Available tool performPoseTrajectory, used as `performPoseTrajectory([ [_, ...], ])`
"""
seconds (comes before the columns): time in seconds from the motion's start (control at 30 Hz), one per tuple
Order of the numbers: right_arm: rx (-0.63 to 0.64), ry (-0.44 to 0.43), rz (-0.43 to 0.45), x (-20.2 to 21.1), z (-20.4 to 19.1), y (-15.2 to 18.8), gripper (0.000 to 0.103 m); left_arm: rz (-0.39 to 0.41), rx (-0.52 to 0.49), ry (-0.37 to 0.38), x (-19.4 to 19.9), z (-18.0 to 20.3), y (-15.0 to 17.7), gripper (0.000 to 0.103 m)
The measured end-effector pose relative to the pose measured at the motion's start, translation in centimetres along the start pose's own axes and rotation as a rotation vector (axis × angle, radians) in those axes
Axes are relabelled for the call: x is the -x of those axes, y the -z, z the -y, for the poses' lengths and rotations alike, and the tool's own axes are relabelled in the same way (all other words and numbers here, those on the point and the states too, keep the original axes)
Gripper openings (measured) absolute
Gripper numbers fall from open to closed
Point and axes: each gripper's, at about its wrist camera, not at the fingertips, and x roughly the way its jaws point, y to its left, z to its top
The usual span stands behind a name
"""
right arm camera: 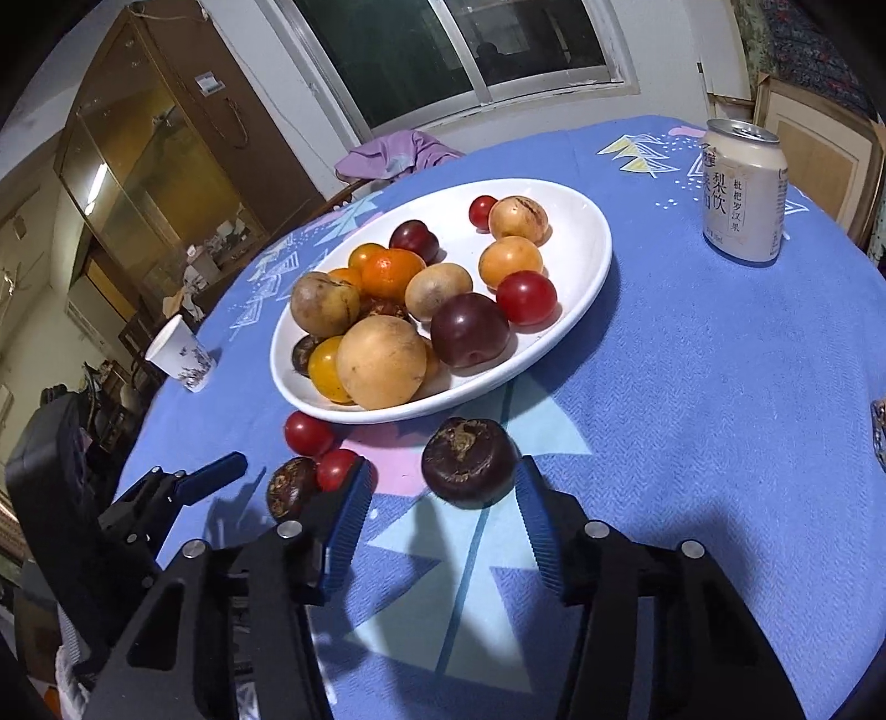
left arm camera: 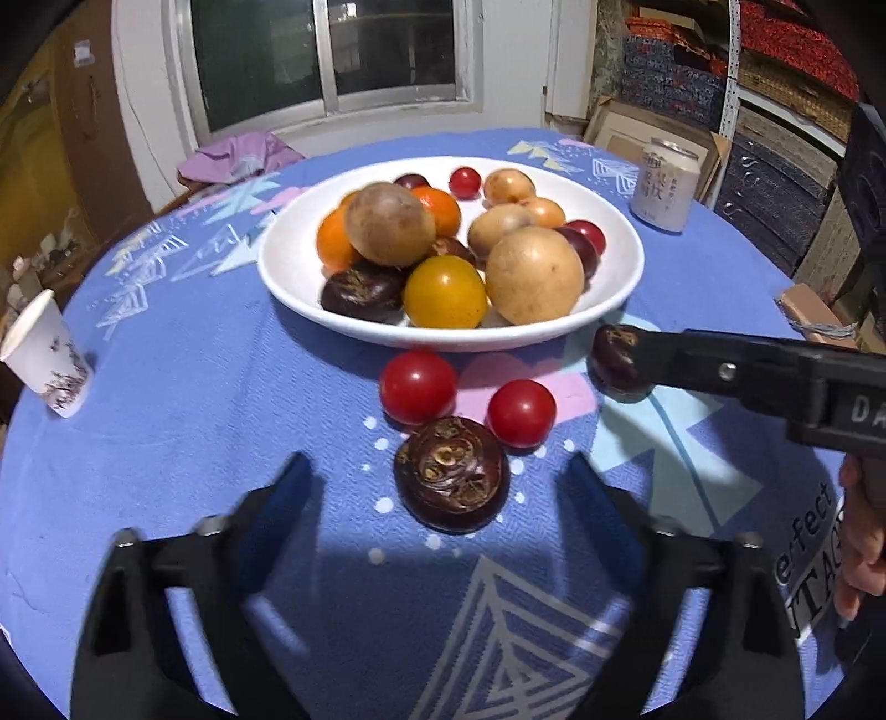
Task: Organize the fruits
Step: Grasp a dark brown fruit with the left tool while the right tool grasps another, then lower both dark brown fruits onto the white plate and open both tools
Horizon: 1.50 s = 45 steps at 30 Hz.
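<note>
Left wrist view
Room: window behind, stacked patterned fabrics on shelves at right, brown cabinet at left.
Surface: round table under a blue patterned cloth; paper cup near the left edge, drink can beyond the dish at right, lilac cloth at the far edge.
Left gripper: jaws spread wide, holding nothing.
Near water chestnut: flat on the cloth between the two fingers, touching neither.
Cherry tomatoes: one and another just beyond it, in front of the dish.
Right gripper: reaching in from the right, beside a second water chestnut.
White dish: piled with tan round fruits, oranges, a yellow tomato, dark plums, small red tomatoes, one dark chestnut.

Right wrist view
Room: window and glass-fronted cabinet behind.
Surface: same blue cloth, can at far right, cup at left.
Right gripper: fingers apart, second chestnut lying between the tips, right pad close, contact unclear.
Left gripper: low at left, open.
Dish: same heap of fruit, nothing spilling over the rim.
</note>
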Motion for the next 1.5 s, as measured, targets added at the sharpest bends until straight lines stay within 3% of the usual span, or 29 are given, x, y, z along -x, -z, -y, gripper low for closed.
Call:
performPoseTrajectory([
  [0.03,0.005,0.015,-0.006,-0.4,0.1,0.0,0.054,-0.017,0.001,0.023,-0.5,0.0,0.0,0.059],
  [0.2,0.027,0.063,-0.024,-1.7,0.2,0.1,0.052,-0.012,-0.018,0.035,-0.6,0.6,-0.1,0.055],
  [0.3,0.052,0.071,-0.024,-1.9,0.0,0.1,0.043,-0.006,-0.004,0.041,-0.5,0.4,-0.1,0.042],
  [0.53,0.048,0.043,-0.019,-0.9,0.1,0.5,0.043,0.023,-0.003,0.049,0.5,0.2,0.2,0.042],
  [0.67,0.033,-0.015,0.02,1.6,0.1,0.9,0.043,0.076,-0.003,0.043,2.8,0.1,-0.1,0.042],
  [0.8,0.007,-0.058,0.155,5.3,-0.2,-0.9,0.042,0.148,0.01,0.027,4.9,-0.7,-2.9,0.042],
  [0.87,-0.009,-0.052,0.178,5.4,-0.2,-2.6,0.042,0.158,0.022,0.014,4.9,-1.1,-4.8,0.042],
  [1.07,-0.021,-0.005,0.137,1.2,-0.3,-7.7,0.042,0.146,0.088,0.034,2.2,-2.0,-9.7,0.042],
  [1.27,-0.104,0.014,0.113,-3.0,1.8,-10.7,0.043,0.089,0.05,0.007,-2.5,-1.2,-14.0,0.042],
  [1.3,-0.115,0.008,0.102,-3.4,2.2,-10.8,0.044,0.08,0.041,-0.002,-3.3,-1.0,-14.4,0.046],
  [1.4,-0.154,-0.022,0.078,-4.1,3.5,-10.8,0.049,0.091,0.037,-0.028,-4.6,-0.9,-14.8,0.071],
  [1.5,-0.176,-0.029,0.083,-3.8,4.1,-10.8,0.05,0.107,0.072,-0.014,-4.4,-1.3,-14.7,0.074],
])
